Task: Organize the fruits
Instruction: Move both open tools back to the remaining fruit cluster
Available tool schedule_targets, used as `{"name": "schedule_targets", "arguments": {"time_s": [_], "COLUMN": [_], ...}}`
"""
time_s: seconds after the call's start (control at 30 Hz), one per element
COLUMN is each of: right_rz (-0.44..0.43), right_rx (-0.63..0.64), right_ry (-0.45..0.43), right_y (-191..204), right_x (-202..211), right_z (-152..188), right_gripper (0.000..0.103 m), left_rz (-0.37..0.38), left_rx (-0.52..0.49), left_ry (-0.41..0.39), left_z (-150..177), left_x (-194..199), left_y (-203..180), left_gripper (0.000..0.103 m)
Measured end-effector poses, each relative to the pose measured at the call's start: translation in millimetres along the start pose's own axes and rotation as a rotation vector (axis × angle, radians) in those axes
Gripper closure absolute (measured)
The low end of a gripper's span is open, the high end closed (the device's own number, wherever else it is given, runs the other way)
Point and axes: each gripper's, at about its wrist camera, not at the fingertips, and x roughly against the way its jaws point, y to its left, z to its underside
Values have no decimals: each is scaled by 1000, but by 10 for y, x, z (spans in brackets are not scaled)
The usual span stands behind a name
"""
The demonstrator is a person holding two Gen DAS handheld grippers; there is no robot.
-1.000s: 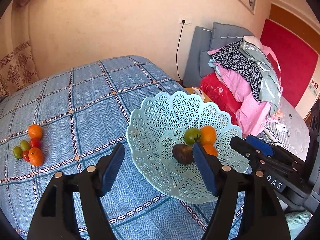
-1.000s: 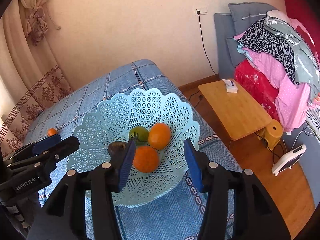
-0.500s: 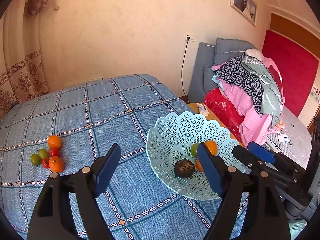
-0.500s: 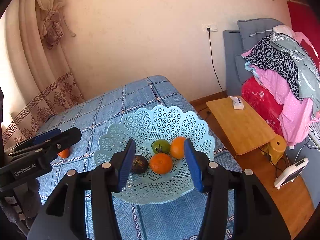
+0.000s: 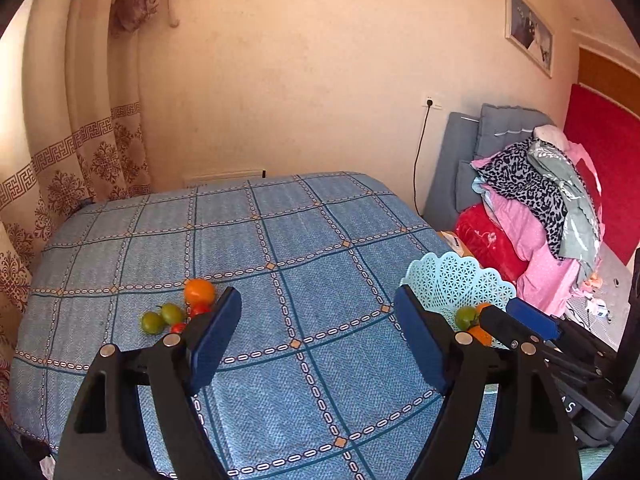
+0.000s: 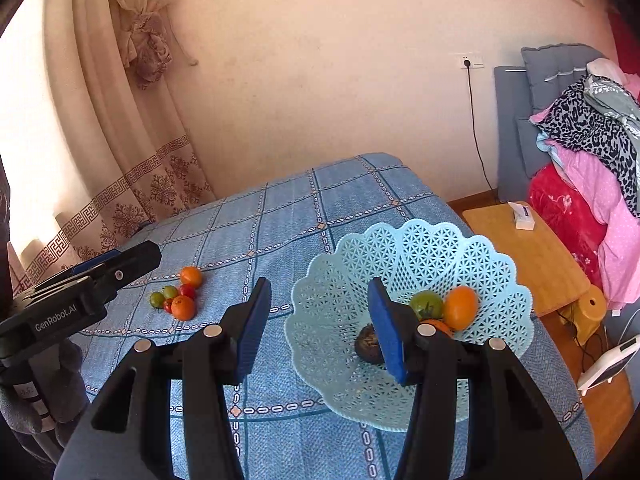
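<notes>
Fruits: four in basket (image 6: pixel 408 248), six on bedspread (image 6: pixel 280 216); both hand-held grippers released, empty.

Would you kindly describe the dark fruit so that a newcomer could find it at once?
Start at the bed with the blue checked cover, then find the pale blue lattice basket near its right edge. The dark fruit lies low in the basket, just left of the right gripper's blue pad; it is the only brown, dull one, beside a green fruit and two oranges.
</notes>
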Motion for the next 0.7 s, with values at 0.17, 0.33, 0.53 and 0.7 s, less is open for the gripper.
{"name": "schedule_targets", "arguments": {"time_s": [0.17, 0.33, 0.53, 0.7], "right_rz": [-45, -85, -116, -149], "right_rx": [24, 44, 74, 115], "right_ry": [15, 30, 61, 101], "right_y": [244, 490, 747, 988], "right_x": [-121, -246, -440, -628], "right_z": [-57, -101, -111, -73], "right_gripper": [51, 41, 41, 41], "left_rz": [-63, -123, -186, -232], "left_rx": [46, 90, 144, 201], "left_ry": [-6, -11, 11, 44], "left_z": [3, 8, 74, 136], "left_x": [77, 124, 90, -30], "left_y": [368, 730, 1129, 1473], "left_gripper": [25, 17, 17, 17]}}
